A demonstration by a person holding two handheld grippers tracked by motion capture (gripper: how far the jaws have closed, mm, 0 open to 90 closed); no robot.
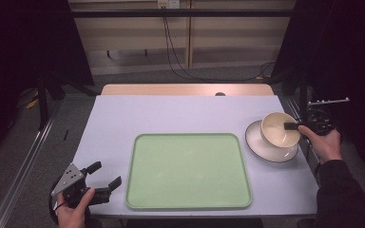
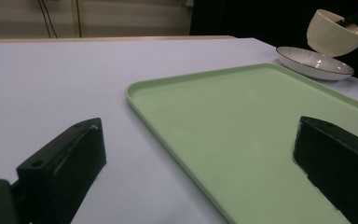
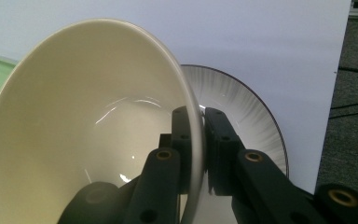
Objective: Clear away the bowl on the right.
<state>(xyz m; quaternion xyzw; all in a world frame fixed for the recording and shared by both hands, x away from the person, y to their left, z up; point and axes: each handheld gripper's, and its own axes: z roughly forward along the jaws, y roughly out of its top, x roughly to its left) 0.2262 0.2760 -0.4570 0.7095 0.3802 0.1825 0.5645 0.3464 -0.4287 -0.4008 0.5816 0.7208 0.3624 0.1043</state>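
A cream bowl (image 1: 279, 128) hangs tilted just above a white plate with a dark rim (image 1: 255, 141) at the table's right side. My right gripper (image 1: 291, 126) is shut on the bowl's rim, one jaw inside and one outside; the right gripper view shows the bowl (image 3: 88, 116) pinched between the jaws, with the plate (image 3: 247, 107) behind it. My left gripper (image 1: 107, 175) stands open near the table's front left corner, with nothing between its jaws. In the left gripper view the bowl (image 2: 333, 35) floats over the plate (image 2: 314, 63) at the far right.
A large pale green tray (image 1: 187, 170) lies in the middle of the lavender table (image 1: 171, 114), empty; its near corner (image 2: 223, 121) reaches between my left jaws' line of sight. Cables hang behind the table's far edge.
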